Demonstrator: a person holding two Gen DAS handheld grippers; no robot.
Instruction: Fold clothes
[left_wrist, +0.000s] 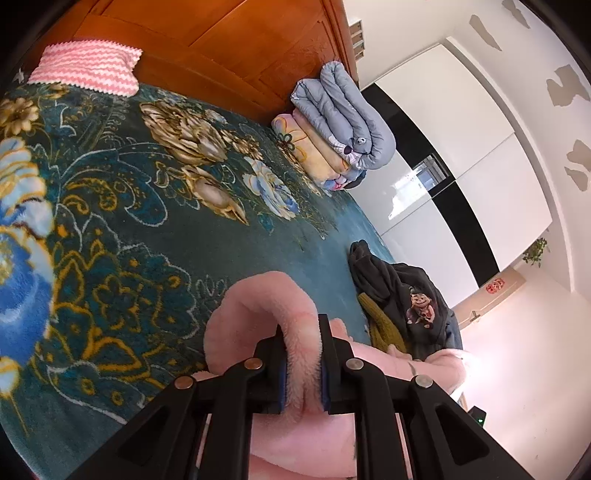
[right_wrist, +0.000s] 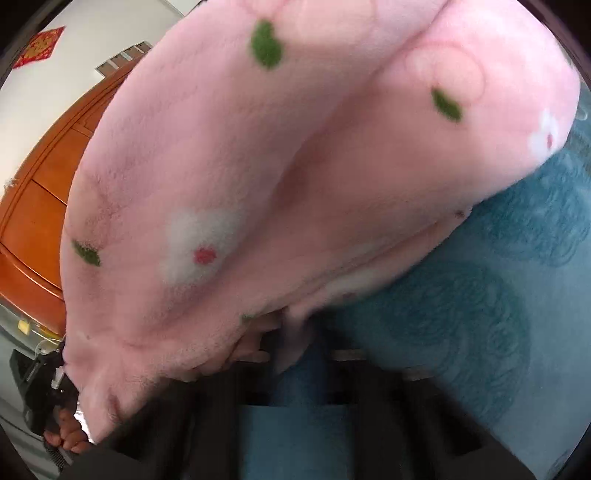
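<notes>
Left gripper (left_wrist: 302, 360) fingers clamp pink fleece garment (left_wrist: 258, 314) | right gripper (right_wrist: 295, 354) blurred, grip unclear | dark clothes pile (left_wrist: 402, 299) left-view only

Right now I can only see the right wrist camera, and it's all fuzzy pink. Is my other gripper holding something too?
Observer: Yes. The left gripper is shut on a fold of the same pink fleece.
Operator: Are there more clothes on the bed?
Observer: A dark garment with a cartoon figure lies bunched near the edge of the bed, with something olive-yellow under it.
Operator: What's up by the headboard?
Observer: A stack of folded quilts and a pink-and-white zigzag pillow on the teal flowered blanket.
</notes>
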